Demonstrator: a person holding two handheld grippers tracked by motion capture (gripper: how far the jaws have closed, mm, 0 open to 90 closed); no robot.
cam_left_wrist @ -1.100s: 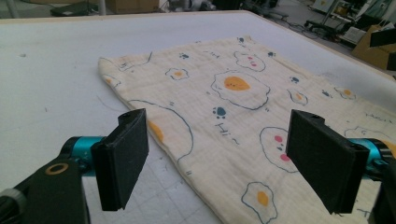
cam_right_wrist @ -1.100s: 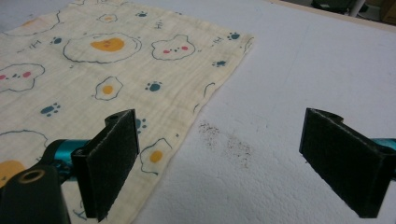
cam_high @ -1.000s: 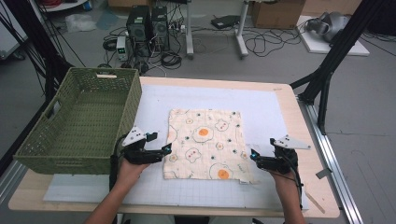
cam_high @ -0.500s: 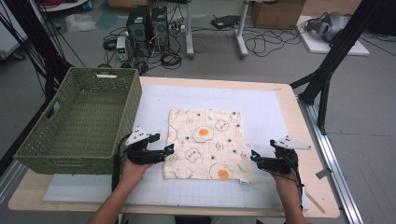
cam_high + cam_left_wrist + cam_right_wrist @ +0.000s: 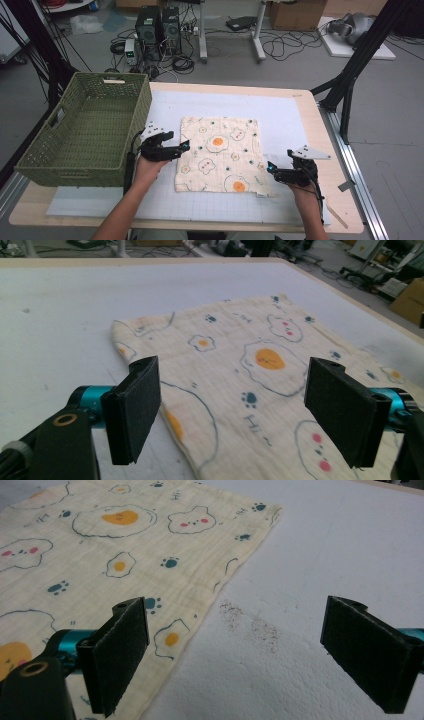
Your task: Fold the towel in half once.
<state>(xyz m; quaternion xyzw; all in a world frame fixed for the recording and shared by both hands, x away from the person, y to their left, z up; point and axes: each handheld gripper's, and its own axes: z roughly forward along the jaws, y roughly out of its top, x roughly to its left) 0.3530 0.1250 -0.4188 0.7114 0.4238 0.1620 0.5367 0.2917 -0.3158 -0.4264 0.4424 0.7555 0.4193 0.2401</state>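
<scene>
While the printed cloth (image 5: pixel 220 154) lies spread flat on the white mat (image 5: pixel 285 115) that covers the worktop (image 5: pixel 320 130), a hand-held gripper sits at each of its side edges. Its pattern shows fried eggs, paw prints and small animal faces on a cream ground, and it rests near the middle of the mat, closer to the person's side than to the far edge.

In the high view the left hand-held gripper (image 5: pixel 186 146) hovers at the cloth's left edge, roughly halfway along it, pointing inward over the fabric. Seen from the left gripper view, its two black jaws stand wide apart with the cloth's edge between them (image 5: pixel 235 390), and nothing is pinched; whether the pads touch the fabric cannot be told.

In the high view the right hand-held gripper (image 5: pixel 270 167) waits at the cloth's right edge, near the near right corner, also pointing inward. From the right gripper view, its jaws are likewise spread wide: one jaw sits over the cloth (image 5: pixel 100 555), the other over bare mat, with the hem running between them.

A green woven basket (image 5: pixel 60 165) stands on the worktop's left side, just beside the left hand (image 5: pixel 147 170).
</scene>
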